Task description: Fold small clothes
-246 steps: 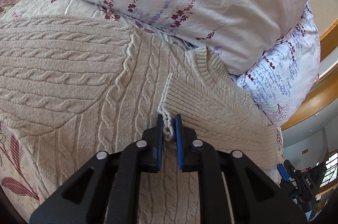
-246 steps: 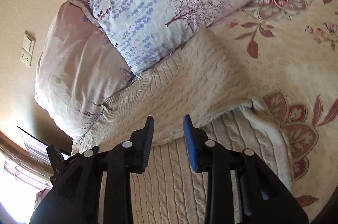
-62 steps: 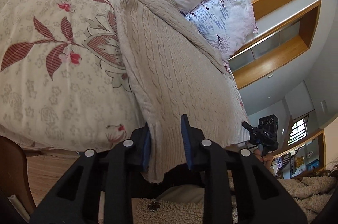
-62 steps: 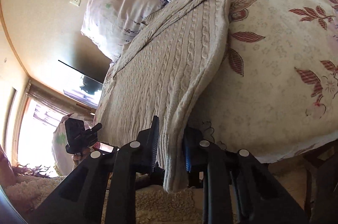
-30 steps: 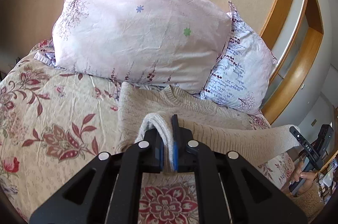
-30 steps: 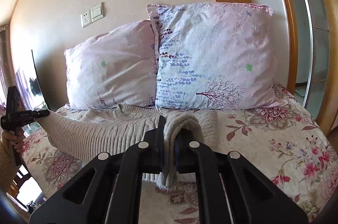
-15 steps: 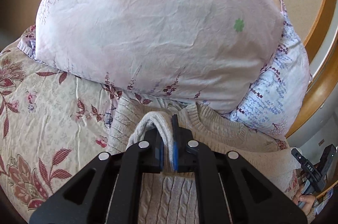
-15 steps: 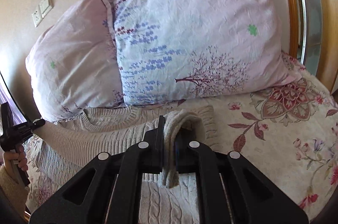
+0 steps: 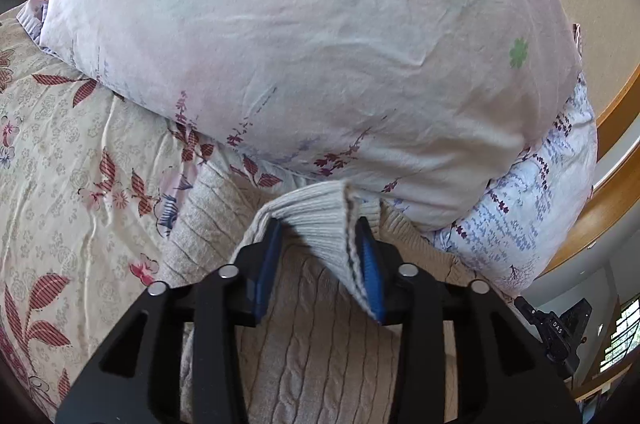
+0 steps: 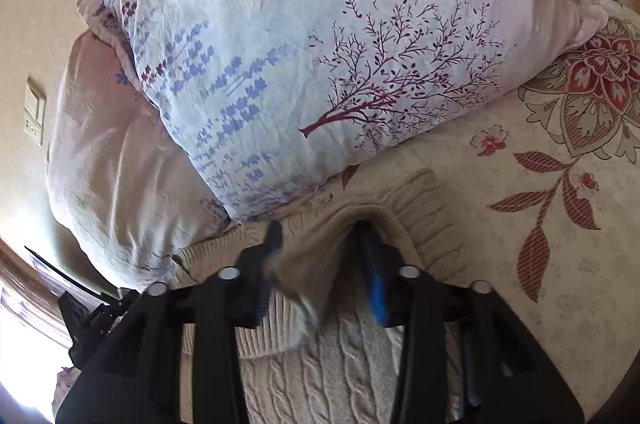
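Observation:
A cream cable-knit sweater (image 9: 304, 336) lies on the bed, its lower part folded up toward the pillows. My left gripper (image 9: 318, 256) is open, and the ribbed hem (image 9: 320, 224) lies loose between its blue pads, close under the pink pillow. In the right wrist view the sweater (image 10: 340, 376) fills the bottom. My right gripper (image 10: 320, 256) is open too, with the other hem corner (image 10: 308, 264) slack between its pads, just below the lavender-print pillow.
A pink pillow (image 9: 304, 35) and a lavender-print pillow (image 10: 328, 55) stand at the head of the bed. A floral bedspread (image 9: 80, 183) lies to the left, and it also shows at the right of the right wrist view (image 10: 552, 191). A wooden frame (image 9: 612, 199) is at right.
Both grippers have opened and let go of the sweater hem they held half a second ago. Both have moved closer to the pillows, which now fill more of each view.

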Motion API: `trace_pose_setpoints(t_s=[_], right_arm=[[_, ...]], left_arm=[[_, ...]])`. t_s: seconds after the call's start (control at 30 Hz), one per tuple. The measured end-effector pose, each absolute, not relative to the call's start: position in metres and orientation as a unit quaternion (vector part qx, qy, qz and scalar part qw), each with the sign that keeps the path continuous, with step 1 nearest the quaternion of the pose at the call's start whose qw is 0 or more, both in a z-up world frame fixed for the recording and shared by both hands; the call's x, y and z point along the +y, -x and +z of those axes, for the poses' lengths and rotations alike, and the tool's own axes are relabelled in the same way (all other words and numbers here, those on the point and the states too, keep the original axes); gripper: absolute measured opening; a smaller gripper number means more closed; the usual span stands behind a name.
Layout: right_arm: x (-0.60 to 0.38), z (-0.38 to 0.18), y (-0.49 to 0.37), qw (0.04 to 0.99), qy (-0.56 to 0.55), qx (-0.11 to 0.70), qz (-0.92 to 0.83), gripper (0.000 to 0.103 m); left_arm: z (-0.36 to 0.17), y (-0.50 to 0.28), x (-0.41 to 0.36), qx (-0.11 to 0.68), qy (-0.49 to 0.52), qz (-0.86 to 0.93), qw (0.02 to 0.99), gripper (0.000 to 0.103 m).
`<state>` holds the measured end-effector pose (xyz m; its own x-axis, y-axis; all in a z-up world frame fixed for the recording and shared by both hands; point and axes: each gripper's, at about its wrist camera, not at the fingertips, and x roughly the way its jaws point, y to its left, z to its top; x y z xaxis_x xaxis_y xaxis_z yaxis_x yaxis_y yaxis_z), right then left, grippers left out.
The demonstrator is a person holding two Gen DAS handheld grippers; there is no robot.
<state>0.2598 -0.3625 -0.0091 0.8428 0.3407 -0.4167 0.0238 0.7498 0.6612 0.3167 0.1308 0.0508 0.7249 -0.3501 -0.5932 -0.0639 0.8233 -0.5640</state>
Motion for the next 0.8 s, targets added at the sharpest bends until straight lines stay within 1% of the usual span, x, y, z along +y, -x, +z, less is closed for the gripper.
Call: trace_pose_setpoints(t_s=[0.03,0.07,0.1,0.23,0.27,0.33,0.43,0.5,0.63,0.77,0.8], right_arm=[[-0.362,-0.007,-0.259,0.897,-0.344,0.262,0.087,0.058],[-0.362,-0.003,-0.257,0.902,-0.338,0.254,0.085,0.06],[-0.361,0.0,-0.255,0.907,-0.331,0.248,0.081,0.063],[-0.366,0.01,-0.238,0.915,-0.321,0.232,0.072,0.063],[-0.369,0.012,-0.231,0.919,-0.313,0.232,0.065,0.062],[-0.376,0.015,-0.222,0.925,-0.293,0.236,0.049,0.055],[-0.38,0.011,-0.202,0.933,-0.256,0.252,0.035,0.048],[-0.381,0.004,-0.19,0.933,-0.236,0.269,0.032,0.044],[-0.377,-0.01,-0.177,0.932,-0.212,0.292,0.031,0.043],[-0.371,-0.02,-0.174,0.929,-0.198,0.311,0.036,0.04],[-0.368,-0.022,-0.175,0.928,-0.193,0.316,0.037,0.035]], left_arm=[[0.054,-0.315,0.131,0.354,0.284,-0.08,0.887,0.047],[0.056,-0.314,0.132,0.349,0.282,-0.078,0.89,0.05],[0.059,-0.313,0.134,0.346,0.281,-0.076,0.892,0.051],[0.066,-0.302,0.143,0.342,0.273,-0.078,0.896,0.051],[0.068,-0.297,0.144,0.344,0.265,-0.081,0.897,0.05],[0.07,-0.285,0.147,0.351,0.237,-0.081,0.902,0.05],[0.07,-0.264,0.151,0.358,0.194,-0.082,0.91,0.046],[0.067,-0.252,0.151,0.364,0.169,-0.087,0.912,0.044],[0.059,-0.233,0.149,0.373,0.121,-0.08,0.916,0.044],[0.046,-0.227,0.147,0.393,0.109,-0.073,0.91,0.044],[0.043,-0.227,0.147,0.398,0.11,-0.072,0.908,0.044]])
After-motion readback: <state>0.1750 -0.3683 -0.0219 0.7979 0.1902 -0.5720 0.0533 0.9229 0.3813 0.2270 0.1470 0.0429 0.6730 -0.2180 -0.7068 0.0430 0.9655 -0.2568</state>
